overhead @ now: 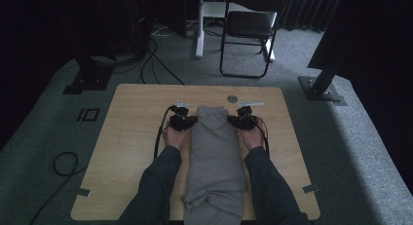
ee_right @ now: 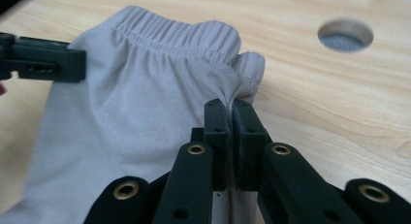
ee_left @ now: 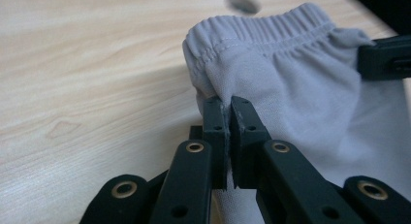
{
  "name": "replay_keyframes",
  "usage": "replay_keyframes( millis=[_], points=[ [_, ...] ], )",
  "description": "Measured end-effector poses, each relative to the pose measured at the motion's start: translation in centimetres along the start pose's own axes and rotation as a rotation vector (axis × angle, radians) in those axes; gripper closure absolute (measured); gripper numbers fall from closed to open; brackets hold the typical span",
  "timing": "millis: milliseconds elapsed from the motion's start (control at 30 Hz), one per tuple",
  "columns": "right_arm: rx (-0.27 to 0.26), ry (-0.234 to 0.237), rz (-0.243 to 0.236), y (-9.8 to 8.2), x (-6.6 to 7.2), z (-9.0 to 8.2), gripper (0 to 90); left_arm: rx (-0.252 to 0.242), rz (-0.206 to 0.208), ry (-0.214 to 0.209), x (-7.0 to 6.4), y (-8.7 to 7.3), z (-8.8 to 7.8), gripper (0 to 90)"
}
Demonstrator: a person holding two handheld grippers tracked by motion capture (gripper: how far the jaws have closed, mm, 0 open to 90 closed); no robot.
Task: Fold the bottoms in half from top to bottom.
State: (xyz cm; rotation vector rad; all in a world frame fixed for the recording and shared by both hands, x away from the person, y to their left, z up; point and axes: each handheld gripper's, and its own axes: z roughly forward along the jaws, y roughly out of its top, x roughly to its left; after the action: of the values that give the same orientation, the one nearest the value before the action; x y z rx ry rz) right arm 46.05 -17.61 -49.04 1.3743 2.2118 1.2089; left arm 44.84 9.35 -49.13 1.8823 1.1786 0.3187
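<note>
The grey jersey trousers with an elastic waistband (overhead: 215,152) lie folded lengthwise down the middle of the pale wooden table (overhead: 131,137), waistband at the far end. The left gripper (ee_left: 228,105) is clamped on the fabric at one waistband corner, the right gripper (ee_right: 230,107) on the other. Lifting well likely means raising both hands evenly, keeping the waistband taut and level. The gripper views show cloth pinched between the pads; the high view adds the trouser legs hanging over the near table edge.
</note>
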Motion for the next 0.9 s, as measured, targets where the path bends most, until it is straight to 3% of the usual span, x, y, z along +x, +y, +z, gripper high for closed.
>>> replay_keyframes(
  millis=[67,133,267,300,333,433,467,567,700,900],
  points=[
    [-0.01,0.009,-0.024,-0.7,0.5,-1.5,86.4,-0.019,0.022,-0.036,-0.7,-0.6,-1.3,87.0],
    [-0.011,0.026,-0.039,-1.5,1.0,-2.9,86.4,-0.007,0.058,-0.058,-1.6,-1.5,-2.5,87.0],
    [-0.003,0.055,-0.098,-3.8,2.4,-5.5,86.3,0.0,0.078,-0.108,-3.1,-4.2,-4.7,87.0],
    [-0.003,0.055,-0.098,-3.8,2.4,-5.5,86.3,0.0,0.078,-0.108,-3.1,-4.2,-4.7,87.0],
    [-0.006,0.07,-0.103,-4.5,2.8,-6.1,86.3,0.022,0.087,-0.117,-4.0,-5.7,-5.6,87.0],
    [0.044,0.092,-0.147,-8.0,4.6,-7.5,86.3,0.076,0.12,-0.114,-5.3,-8.1,-6.3,87.0],
    [0.063,0.102,-0.142,-8.9,4.9,-7.6,86.3,0.097,0.14,-0.1,-5.6,-8.8,-6.4,87.0],
    [0.135,0.089,-0.173,-11.3,5.7,-7.3,86.1,0.143,0.117,-0.112,-5.9,-10.9,-6.1,86.9],
    [0.18,0.057,-0.162,-12.7,5.4,-5.6,85.7,0.148,0.116,-0.069,-6.0,-12.1,-5.0,86.9],
    [0.147,0.021,-0.182,-12.5,5.4,-5.0,84.6,0.136,0.123,-0.047,-5.8,-12.0,-4.3,86.8]
  ],
)
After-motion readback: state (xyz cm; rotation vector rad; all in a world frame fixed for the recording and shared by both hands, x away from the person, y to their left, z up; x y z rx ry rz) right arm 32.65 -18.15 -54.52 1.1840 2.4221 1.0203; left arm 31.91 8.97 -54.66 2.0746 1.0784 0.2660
